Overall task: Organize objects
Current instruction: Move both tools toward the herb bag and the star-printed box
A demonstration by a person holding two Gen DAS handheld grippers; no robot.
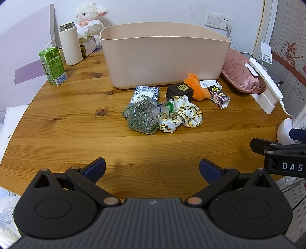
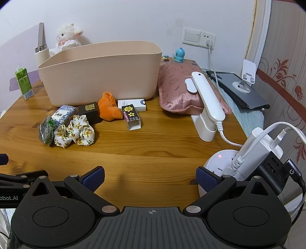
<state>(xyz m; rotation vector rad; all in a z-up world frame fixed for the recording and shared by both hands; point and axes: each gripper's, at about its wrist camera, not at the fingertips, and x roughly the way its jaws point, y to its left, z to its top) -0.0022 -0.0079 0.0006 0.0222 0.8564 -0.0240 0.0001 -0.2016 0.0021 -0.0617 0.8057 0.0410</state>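
A beige plastic bin [image 1: 164, 55] [image 2: 99, 72] stands at the back of the wooden table [image 1: 76, 118] [image 2: 153, 138]. In front of it lie a bag of dried green leaves [image 1: 142, 115] [image 2: 45, 132], a blue-white packet [image 1: 146, 93] [image 2: 63, 114], a floral scrunchie [image 1: 181, 115] [image 2: 74, 134], a black box [image 1: 179, 91] [image 2: 89, 112], an orange plush [image 1: 197, 86] [image 2: 109, 108], a white box [image 1: 210, 84] [image 2: 132, 104] and a cartoon box [image 1: 219, 96] [image 2: 132, 116]. My left gripper [image 1: 152, 169] and my right gripper [image 2: 150, 177] are both open and empty, near the table's front edge.
A green juice carton [image 1: 52, 66] [image 2: 24, 83], a white flask [image 1: 69, 45] and a plush lamb [image 1: 89, 18] stand at the back left. A pink pillow [image 1: 241, 70] [image 2: 179, 88], a white handset on a stand [image 2: 207, 107] and a power hub with cables [image 2: 248, 159] are on the right.
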